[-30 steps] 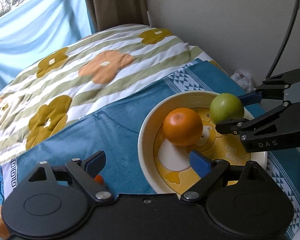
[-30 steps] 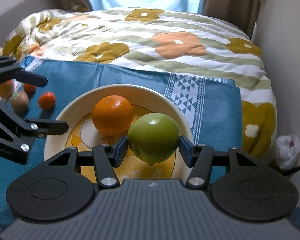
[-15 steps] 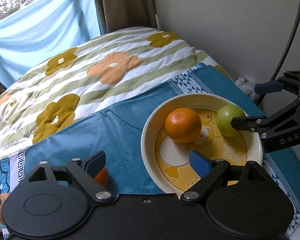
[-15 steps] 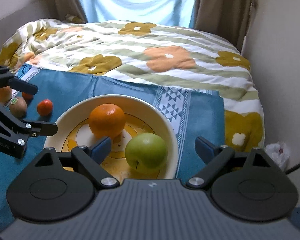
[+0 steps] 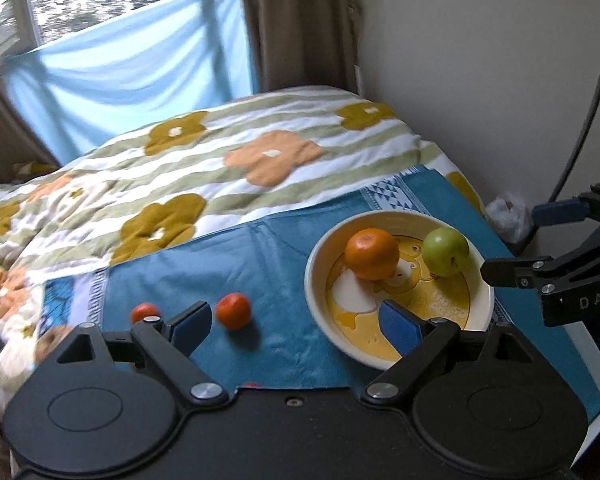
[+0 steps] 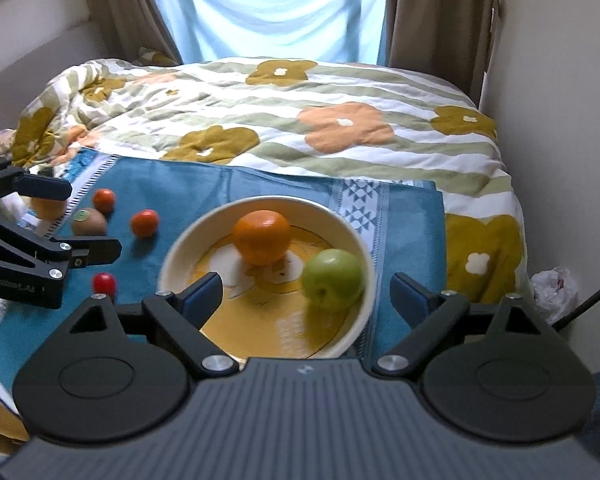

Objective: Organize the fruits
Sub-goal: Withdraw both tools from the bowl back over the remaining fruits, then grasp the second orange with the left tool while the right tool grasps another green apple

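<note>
A cream bowl with a yellow inside sits on a blue cloth. In it lie an orange and a green apple; both also show in the left wrist view, the orange left of the apple. My right gripper is open and empty, raised just in front of the bowl. My left gripper is open and empty, above the cloth left of the bowl. Loose on the cloth are two small tangerines, a kiwi and a small red fruit.
A flowered striped quilt covers the bed behind the cloth. A wall stands close on the right, with a crumpled plastic bag and a black cable beside it. Curtains and a window lie beyond.
My right gripper opened, let go of the green apple in the bowl, and drew back and up. My left gripper also pulled back, bringing the loose tangerines into view.
</note>
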Motion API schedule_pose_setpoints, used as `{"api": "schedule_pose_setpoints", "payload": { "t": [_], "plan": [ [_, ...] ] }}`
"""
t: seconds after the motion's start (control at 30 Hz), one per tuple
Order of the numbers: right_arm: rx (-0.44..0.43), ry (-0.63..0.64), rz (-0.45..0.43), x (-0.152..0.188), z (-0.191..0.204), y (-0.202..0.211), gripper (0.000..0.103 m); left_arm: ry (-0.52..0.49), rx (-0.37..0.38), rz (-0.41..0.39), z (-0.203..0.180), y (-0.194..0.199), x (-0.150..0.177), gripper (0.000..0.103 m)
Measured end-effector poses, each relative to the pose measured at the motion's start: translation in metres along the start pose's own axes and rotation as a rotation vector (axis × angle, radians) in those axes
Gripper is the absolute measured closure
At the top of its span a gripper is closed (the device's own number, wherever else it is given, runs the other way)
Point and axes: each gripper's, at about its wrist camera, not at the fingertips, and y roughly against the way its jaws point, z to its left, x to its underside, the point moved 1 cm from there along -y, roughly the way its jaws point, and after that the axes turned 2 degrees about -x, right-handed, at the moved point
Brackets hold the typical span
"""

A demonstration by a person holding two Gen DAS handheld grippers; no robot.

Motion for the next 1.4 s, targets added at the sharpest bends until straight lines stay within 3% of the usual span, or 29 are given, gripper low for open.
{"api": "schedule_pose_setpoints", "payload": {
  "t": [0.3, 0.63, 1.0, 1.4],
  "plan": [
    [-0.095, 0.031, -0.008, -0.004, 0.060, 0.027, 0.000, 0.142, -0.097, -0.017, 0.041, 0.056, 0.039, 0.010],
    [-0.175, 0.033, 0.001, -0.004, 0.140, 0.014, 0.000, 0.216, -0.168, 0.029, 0.120, 0.075, 0.092, 0.010],
    [-0.163, 0.002, 0.073, 0.006, 0.210, -0.034, 0.000, 0.168, -0.091, 0.107, 0.192, 0.034, 0.131, 0.010],
    [-0.149, -0.138, 0.137, 0.012, 0.241, -0.077, 0.000, 0.193, 0.052, 0.162, 0.215, -0.015, 0.137, 0.012]
  ]
}}
